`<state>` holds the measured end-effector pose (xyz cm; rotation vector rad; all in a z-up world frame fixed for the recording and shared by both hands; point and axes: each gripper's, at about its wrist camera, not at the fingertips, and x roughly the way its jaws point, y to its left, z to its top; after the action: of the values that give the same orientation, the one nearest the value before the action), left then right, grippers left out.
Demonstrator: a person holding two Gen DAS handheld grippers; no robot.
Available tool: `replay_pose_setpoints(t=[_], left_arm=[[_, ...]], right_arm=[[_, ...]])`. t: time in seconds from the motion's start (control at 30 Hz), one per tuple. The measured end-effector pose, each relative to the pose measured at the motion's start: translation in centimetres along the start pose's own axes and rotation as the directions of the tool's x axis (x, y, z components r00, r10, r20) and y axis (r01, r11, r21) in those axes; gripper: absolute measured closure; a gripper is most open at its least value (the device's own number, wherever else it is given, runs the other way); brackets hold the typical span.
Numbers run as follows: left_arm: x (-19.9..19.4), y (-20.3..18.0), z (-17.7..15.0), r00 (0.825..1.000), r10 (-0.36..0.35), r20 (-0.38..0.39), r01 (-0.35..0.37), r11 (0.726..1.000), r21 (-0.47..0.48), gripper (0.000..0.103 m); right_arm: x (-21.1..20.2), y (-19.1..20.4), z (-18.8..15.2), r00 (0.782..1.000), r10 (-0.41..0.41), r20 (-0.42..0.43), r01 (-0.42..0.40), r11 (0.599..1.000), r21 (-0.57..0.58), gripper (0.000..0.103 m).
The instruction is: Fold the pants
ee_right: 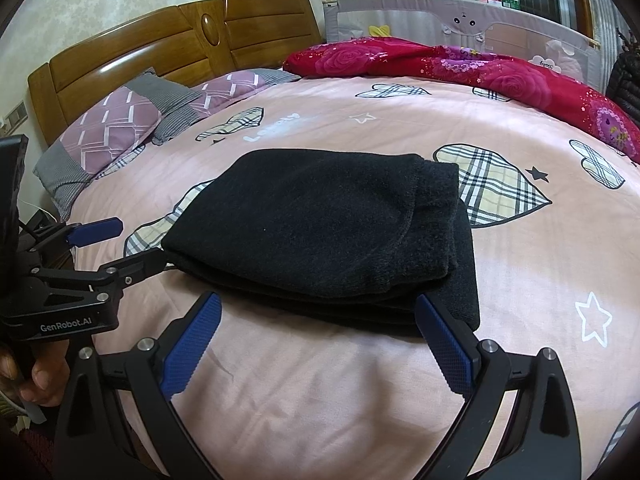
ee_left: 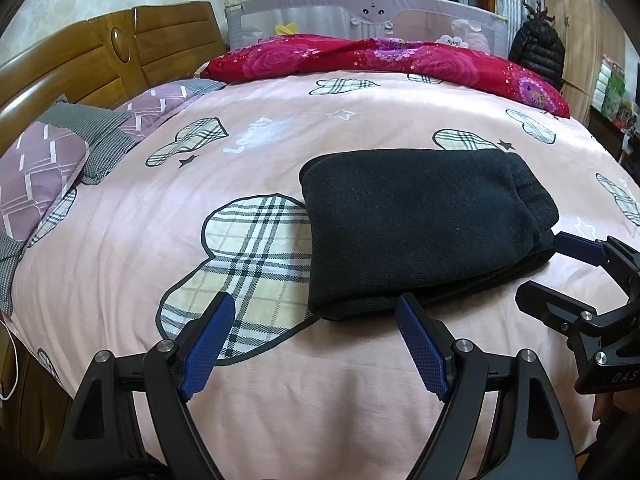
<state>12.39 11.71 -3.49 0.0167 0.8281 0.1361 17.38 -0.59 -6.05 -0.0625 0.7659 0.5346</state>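
The black pants (ee_left: pixel 420 224) lie folded into a thick stack on the pink bedspread (ee_left: pixel 280 380); they also show in the right wrist view (ee_right: pixel 320 236). My left gripper (ee_left: pixel 314 312) is open and empty, just short of the stack's near left corner. My right gripper (ee_right: pixel 318 312) is open and empty at the stack's near edge, its right fingertip (ee_right: pixel 430 312) against the lowest layer. The right gripper also shows at the right edge of the left view (ee_left: pixel 560 268), and the left gripper shows at the left of the right view (ee_right: pixel 128 244), beside the stack's left corner.
Purple and grey pillows (ee_left: pixel 52 168) lie against the wooden headboard (ee_left: pixel 112 56) at the left. A red floral quilt (ee_left: pixel 380 60) runs along the far side below a grey bed rail (ee_left: pixel 360 12). A black jacket (ee_left: pixel 538 52) hangs at the far right.
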Motion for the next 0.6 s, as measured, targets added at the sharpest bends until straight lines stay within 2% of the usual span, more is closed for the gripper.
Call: replay_pose_setpoints(t=[0.6], left_arm=[[-0.02,-0.08,0.32,1.000,-0.002,0.003,0.002,1.000,0.010,0.020]], right_arm=[[-0.02,0.11,0.02,1.000,0.000,0.002,0.000,1.000,0.001,0.005]])
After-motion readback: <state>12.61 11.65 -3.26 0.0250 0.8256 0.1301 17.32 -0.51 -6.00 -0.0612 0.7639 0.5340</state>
